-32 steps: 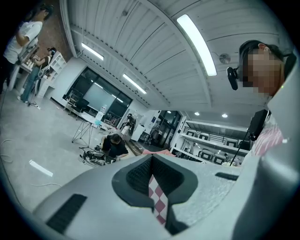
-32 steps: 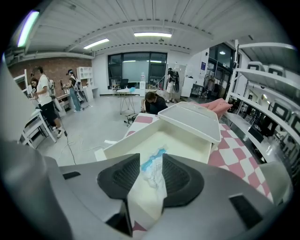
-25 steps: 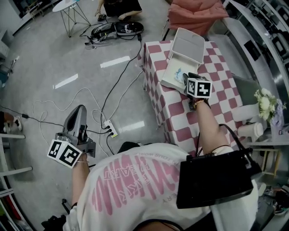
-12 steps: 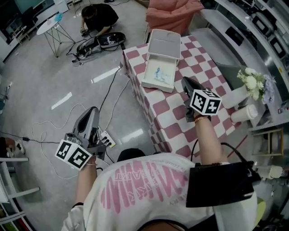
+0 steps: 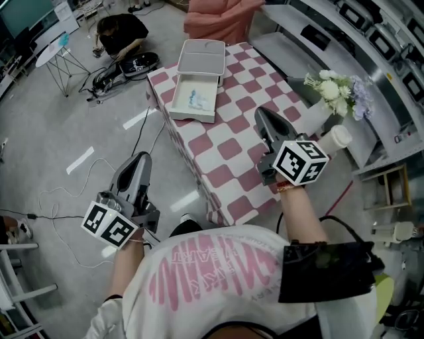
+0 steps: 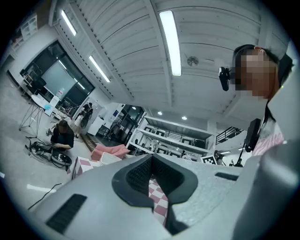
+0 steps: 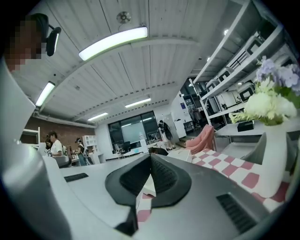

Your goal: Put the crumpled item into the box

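A white box (image 5: 192,106) stands open at the far end of the pink-and-white checkered table (image 5: 228,149), its lid (image 5: 202,56) tipped back. The crumpled item (image 5: 197,99), white with blue marks, lies inside the box. My right gripper (image 5: 263,114) hovers over the middle of the table, well short of the box, shut and holding nothing. In the right gripper view its jaws (image 7: 150,157) meet with nothing between them. My left gripper (image 5: 139,160) hangs over the floor left of the table, shut and empty; the left gripper view shows its jaws (image 6: 151,158) together.
A vase of flowers (image 5: 338,89) and a white cup (image 5: 334,139) stand at the table's right side. Cables and a power strip (image 5: 99,179) lie on the floor. A person (image 5: 119,30) crouches at the back left, near a pink chair (image 5: 215,13). Shelves line the right.
My right gripper has pulled back from the box toward me and its jaws have shut empty. The crumpled item stays in the box. The left gripper has hardly moved.
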`<action>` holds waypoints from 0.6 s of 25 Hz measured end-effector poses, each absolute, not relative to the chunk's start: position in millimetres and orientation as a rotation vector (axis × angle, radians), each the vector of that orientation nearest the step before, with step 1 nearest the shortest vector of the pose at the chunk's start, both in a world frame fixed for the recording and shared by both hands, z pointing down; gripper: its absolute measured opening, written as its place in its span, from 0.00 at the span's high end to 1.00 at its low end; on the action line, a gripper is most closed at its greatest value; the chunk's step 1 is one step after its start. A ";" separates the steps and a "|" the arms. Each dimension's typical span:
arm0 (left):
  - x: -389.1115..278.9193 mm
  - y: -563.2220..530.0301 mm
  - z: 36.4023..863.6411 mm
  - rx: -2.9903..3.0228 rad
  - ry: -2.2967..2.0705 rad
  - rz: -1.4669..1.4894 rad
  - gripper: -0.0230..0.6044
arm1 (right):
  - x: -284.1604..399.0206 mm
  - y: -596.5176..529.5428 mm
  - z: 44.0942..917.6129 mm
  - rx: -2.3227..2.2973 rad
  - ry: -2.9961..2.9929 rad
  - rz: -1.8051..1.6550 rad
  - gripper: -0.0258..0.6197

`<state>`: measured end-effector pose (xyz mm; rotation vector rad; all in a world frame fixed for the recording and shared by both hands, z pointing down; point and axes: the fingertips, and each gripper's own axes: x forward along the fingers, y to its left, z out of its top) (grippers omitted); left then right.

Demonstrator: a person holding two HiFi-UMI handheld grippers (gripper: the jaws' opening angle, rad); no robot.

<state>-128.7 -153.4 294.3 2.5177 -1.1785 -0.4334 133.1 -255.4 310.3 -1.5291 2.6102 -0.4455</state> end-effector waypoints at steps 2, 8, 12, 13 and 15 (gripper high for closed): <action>-111.1 -141.2 292.6 2.523 -1.176 -0.430 0.95 | 143.6 -238.3 300.2 -1.512 2.619 -0.409 0.95; -74.6 -101.8 289.3 2.519 -1.218 -0.427 0.95 | 175.3 -184.1 289.7 -1.487 2.658 -0.357 0.95; -57.1 -73.4 290.9 2.506 -1.252 -0.424 0.95 | 194.4 -151.5 296.7 -1.492 2.678 -0.390 0.95; -53.0 -65.6 291.2 2.504 -1.262 -0.423 0.95 | 198.7 -143.6 298.8 -1.489 2.685 -0.400 0.95; -45.4 -49.3 292.2 2.499 -1.283 -0.425 0.95 | 207.4 -127.5 303.0 -1.486 2.700 -0.403 0.95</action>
